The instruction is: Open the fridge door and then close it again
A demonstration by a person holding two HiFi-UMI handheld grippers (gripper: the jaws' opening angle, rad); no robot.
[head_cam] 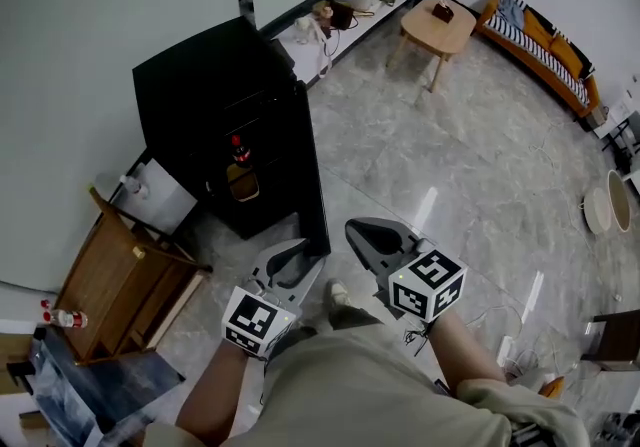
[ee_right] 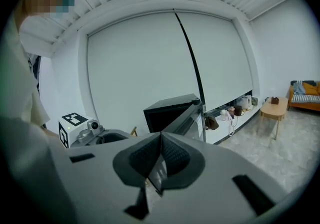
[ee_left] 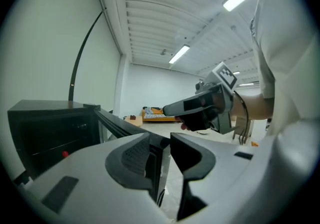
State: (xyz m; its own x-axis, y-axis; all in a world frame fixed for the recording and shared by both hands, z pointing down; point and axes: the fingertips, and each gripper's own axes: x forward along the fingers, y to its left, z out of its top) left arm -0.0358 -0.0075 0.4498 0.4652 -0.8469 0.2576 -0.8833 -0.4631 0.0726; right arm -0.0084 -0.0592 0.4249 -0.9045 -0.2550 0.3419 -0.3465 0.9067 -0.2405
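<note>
The black fridge (head_cam: 200,85) stands against the wall with its door (head_cam: 310,165) swung wide open toward me. A red-capped bottle (head_cam: 238,149) shows inside. My left gripper (head_cam: 306,253) reaches the door's free edge. In the left gripper view that edge (ee_left: 159,178) lies between the jaws of the left gripper (ee_left: 161,144), against the left pad with a slit of floor on the other side. My right gripper (head_cam: 362,233) hovers just right of the door, shut and empty. In its own view the right gripper (ee_right: 161,140) has its tips touching, with the fridge (ee_right: 167,110) beyond.
A wooden cabinet (head_cam: 120,280) and a white bin (head_cam: 160,197) stand left of the fridge. A low shelf with kettles (head_cam: 330,15), a round wooden table (head_cam: 438,25) and an orange sofa (head_cam: 540,45) lie farther off. Cables (head_cam: 500,327) trail on the marble floor at right.
</note>
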